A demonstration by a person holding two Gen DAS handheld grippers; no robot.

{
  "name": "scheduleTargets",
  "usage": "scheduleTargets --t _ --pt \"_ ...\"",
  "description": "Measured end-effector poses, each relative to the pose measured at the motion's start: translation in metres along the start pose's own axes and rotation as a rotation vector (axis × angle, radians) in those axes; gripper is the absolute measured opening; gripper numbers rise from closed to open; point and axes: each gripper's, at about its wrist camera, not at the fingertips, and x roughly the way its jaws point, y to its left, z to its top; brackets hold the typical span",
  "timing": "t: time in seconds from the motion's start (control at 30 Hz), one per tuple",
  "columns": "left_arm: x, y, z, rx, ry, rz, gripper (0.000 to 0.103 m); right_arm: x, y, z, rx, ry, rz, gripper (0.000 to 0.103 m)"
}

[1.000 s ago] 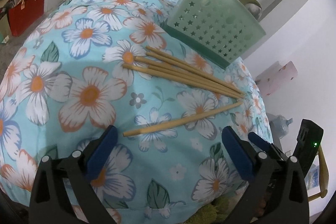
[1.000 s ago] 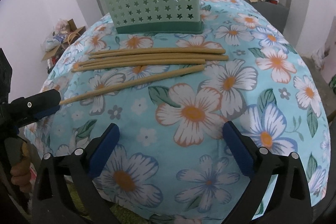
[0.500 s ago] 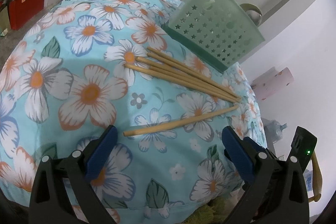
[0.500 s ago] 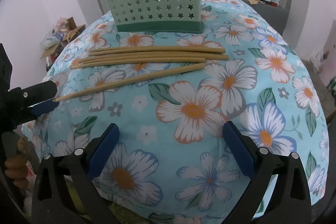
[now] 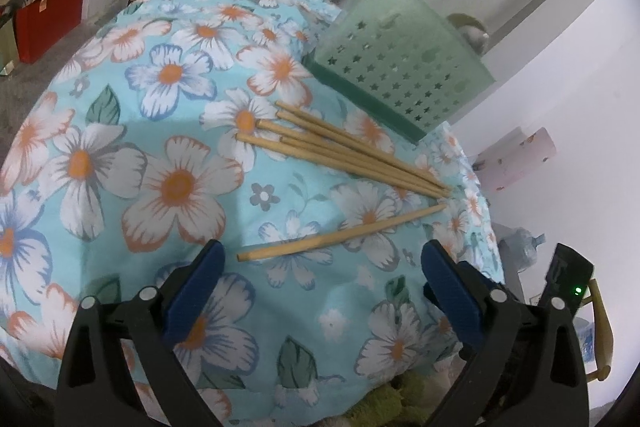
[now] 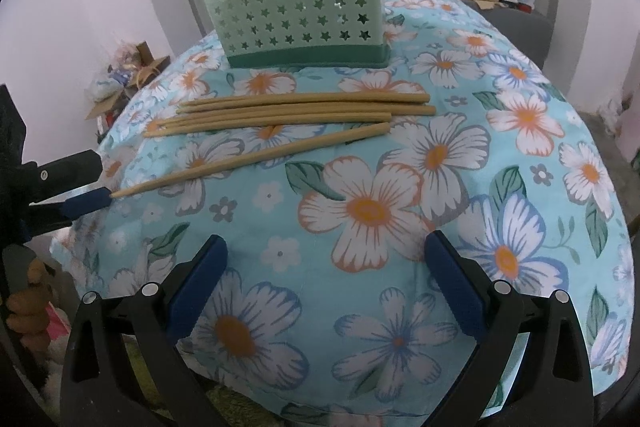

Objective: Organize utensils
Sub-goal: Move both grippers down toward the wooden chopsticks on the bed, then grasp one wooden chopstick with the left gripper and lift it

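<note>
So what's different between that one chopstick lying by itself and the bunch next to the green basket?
The lone chopstick lies slanted, apart from the others; the bundle of chopsticks lies nearly parallel, side by side. The lone chopstick is farther from the green basket, with its thin tip near the left gripper; the bundle sits just before the basket. All look like the same tan wood.

Two handheld grippers, left gripper [image 5: 320,263] and right gripper [image 6: 326,259]: black plastic frames, silver screws at the pivots, blue rubber pads [image 6: 196,287] lining the jaws.
</note>
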Motion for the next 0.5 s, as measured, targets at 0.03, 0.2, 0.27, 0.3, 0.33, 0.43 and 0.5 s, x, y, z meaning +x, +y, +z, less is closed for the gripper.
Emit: scheduleTargets --t 0.03,0.2,0.27,0.3,0.33,0.43,0.5 --pt "-0.004 -0.003 0.000 0.009 -0.003 -0.016 0.090 -0.002 -0.004 0.000 0.020 -0.005 0.023 0.095" --pt "-0.011 -0.018 -0.004 0.034 0.009 -0.117 0.075 -0.006 -0.020 0.004 0.108 -0.012 0.122 0.095" --pt "-0.006 -0.021 -0.006 0.022 0.041 -0.162 0.068 -0.006 -0.024 0.006 0.133 -0.002 0.143 0.095" --pt "-0.003 -0.021 -0.006 0.010 0.061 -0.184 0.064 -0.006 -0.024 0.007 0.137 -0.001 0.146 0.095" --pt "0.004 -0.021 -0.006 -0.016 0.089 -0.215 0.062 -0.006 -0.024 0.007 0.139 -0.002 0.145 0.095" --pt "0.018 -0.017 -0.006 -0.095 0.142 -0.276 0.059 -0.005 -0.020 0.007 0.124 -0.002 0.130 0.095" --pt "0.030 -0.010 -0.005 -0.188 0.175 -0.315 0.058 -0.005 -0.020 0.006 0.119 -0.002 0.123 0.095"
